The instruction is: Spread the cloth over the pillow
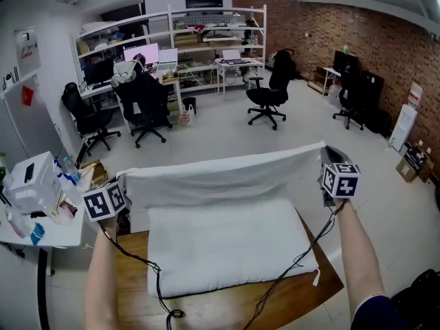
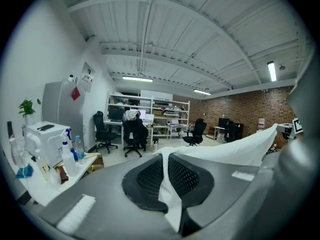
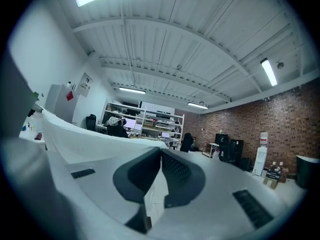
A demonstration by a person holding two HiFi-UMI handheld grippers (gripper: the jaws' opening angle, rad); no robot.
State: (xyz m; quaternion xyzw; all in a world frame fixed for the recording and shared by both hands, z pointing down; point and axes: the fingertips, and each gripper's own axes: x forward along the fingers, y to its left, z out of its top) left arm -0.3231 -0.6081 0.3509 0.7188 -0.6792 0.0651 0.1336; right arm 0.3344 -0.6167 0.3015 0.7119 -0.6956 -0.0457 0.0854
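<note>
— What is the head view showing?

— Two grippers are holding one white cloth [image 1: 220, 174] stretched between them, hanging at the far edge of one white pillow [image 1: 227, 243]. The pillow is lying flat on a wooden table [image 1: 134, 287]. The left gripper [image 1: 122, 185] is gripping the cloth's left corner and the right gripper [image 1: 328, 158] its right corner. Two black cables [image 1: 157, 280] are trailing across the table.

— Is anything holding other things?

— Shelves [image 1: 206, 36] along the back wall are carrying screens and clutter that I cannot make out. A cardboard box [image 1: 405, 167] is sitting on the floor at the right, and its contents are not showing. I am counting four black office chairs [image 1: 269, 91].

— And the left gripper view?

— Its jaws are pressing together on a fold of the cloth, which is running off to the right. On a white side table [image 2: 50, 186], one spray bottle [image 2: 65, 156], one clear bottle [image 2: 79, 149] and one white machine [image 2: 45, 139] are standing.

— The right gripper view?

— Those jaws are clamping on the cloth too, with a strip of it showing between them. The rest is stretching away to the left. One water cooler [image 3: 260, 161] is standing by the brick wall.
</note>
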